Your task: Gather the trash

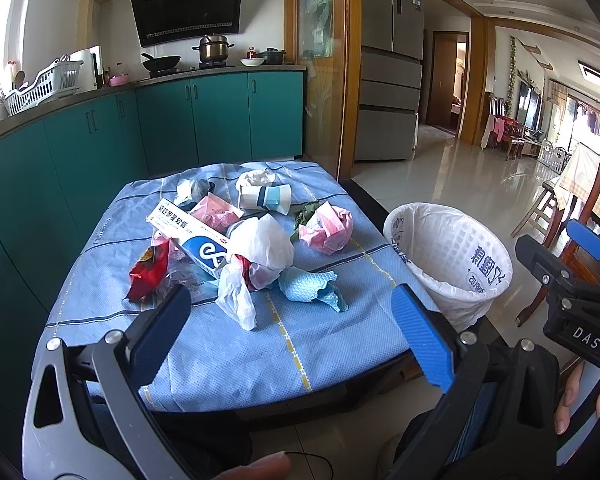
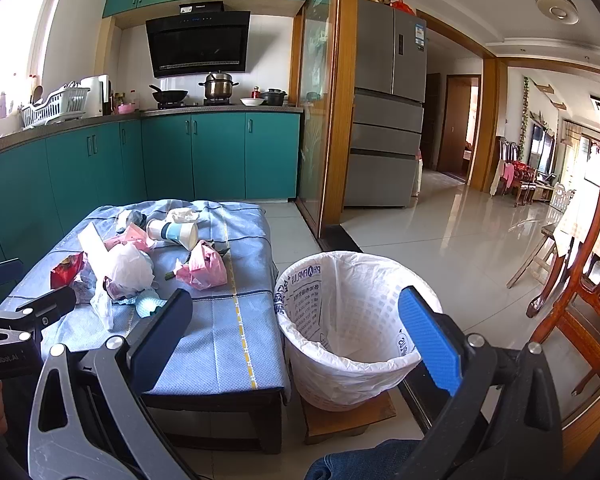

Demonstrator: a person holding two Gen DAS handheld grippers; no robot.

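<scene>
A pile of trash lies on the blue checked cloth [image 1: 228, 344] of a low table: an ointment box [image 1: 192, 236], a red snack wrapper [image 1: 148, 270], a white plastic bag [image 1: 256, 248], a blue wipe [image 1: 312, 284], crumpled pink paper [image 1: 330, 226] and a paper cup [image 1: 264, 196] on its side. Right of the table stands a white bin [image 1: 448, 264] lined with a plastic bag. My left gripper [image 1: 290, 300] hangs open over the table's near part, short of the pile. My right gripper [image 2: 296, 300] is open above the bin's [image 2: 348, 332] near rim, holding nothing.
Teal cabinets [image 1: 100, 148] run along the left and back. A wooden chair [image 2: 588, 280] stands close on the right of the bin. The bin rests on a low wooden board [image 2: 340, 416]. Tiled floor [image 2: 440, 248] stretches past a fridge [image 2: 388, 120].
</scene>
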